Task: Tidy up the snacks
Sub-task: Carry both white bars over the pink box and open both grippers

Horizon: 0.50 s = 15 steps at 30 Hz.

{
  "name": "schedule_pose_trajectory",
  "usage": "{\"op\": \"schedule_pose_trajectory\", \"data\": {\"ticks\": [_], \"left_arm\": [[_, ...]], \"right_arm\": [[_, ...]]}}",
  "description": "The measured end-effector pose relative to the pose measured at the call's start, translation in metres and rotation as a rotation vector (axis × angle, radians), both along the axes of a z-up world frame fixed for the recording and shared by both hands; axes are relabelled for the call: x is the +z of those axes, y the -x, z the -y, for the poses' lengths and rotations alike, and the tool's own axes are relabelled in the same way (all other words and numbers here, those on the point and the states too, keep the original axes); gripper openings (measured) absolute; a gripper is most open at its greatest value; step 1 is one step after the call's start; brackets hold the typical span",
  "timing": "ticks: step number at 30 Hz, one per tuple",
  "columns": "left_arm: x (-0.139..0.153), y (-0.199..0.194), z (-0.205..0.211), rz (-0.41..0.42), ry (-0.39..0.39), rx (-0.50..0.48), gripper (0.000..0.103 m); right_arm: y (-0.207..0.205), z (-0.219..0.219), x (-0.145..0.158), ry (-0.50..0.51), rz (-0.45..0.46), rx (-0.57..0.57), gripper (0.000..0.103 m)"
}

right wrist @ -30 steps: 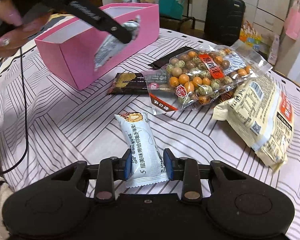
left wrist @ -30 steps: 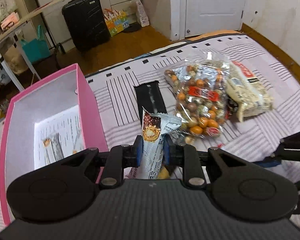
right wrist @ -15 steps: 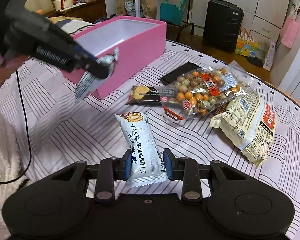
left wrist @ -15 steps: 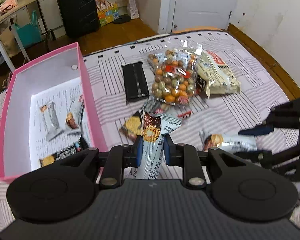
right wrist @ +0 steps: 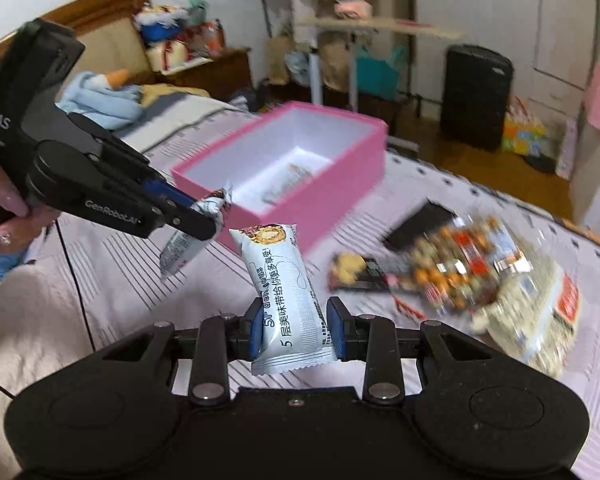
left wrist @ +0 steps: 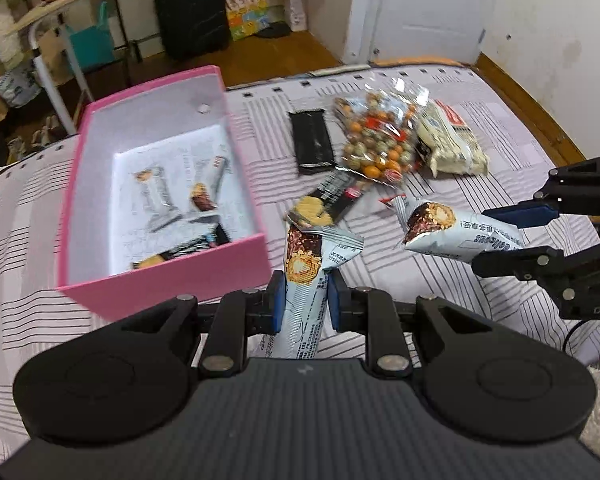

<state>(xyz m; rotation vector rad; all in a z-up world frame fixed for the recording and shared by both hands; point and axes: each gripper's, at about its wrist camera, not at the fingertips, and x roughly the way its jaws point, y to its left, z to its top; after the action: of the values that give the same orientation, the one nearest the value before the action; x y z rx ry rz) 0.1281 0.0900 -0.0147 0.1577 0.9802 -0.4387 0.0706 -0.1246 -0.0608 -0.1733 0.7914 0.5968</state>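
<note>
Each hand-held gripper (left wrist: 302,306) (right wrist: 296,330) holds a snack bar (left wrist: 304,280) (right wrist: 286,292); bring them over the pink box (left wrist: 172,280), then release low.

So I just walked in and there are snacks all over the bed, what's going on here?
A person is sorting snacks into a pink box on the bed. Each hand-held gripper is shut on a white wafer bar: the left gripper on one bar, the right gripper on another bar. A few bars already lie inside; a nut bag lies outside.
</note>
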Motion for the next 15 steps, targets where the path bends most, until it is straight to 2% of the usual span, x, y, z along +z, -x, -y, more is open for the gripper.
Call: {"op": "schedule_pose_trajectory", "data": {"ticks": [8,12,15], "left_arm": [[0.025,-0.02,-0.042,0.061,0.07,0.137,0.021],[0.025,-0.05,-0.063,0.085,0.073,0.26,0.021],[0.015,-0.076,-0.078,0.076,0.068,0.346,0.021]], "right_arm": [[-0.042,-0.044,0.021,-0.032,0.102,0.094,0.037],[-0.085,-0.071,0.016,-0.051,0.129,0.127,0.037],[-0.118,-0.089,0.005,-0.05,0.109,0.146,0.037]]}}
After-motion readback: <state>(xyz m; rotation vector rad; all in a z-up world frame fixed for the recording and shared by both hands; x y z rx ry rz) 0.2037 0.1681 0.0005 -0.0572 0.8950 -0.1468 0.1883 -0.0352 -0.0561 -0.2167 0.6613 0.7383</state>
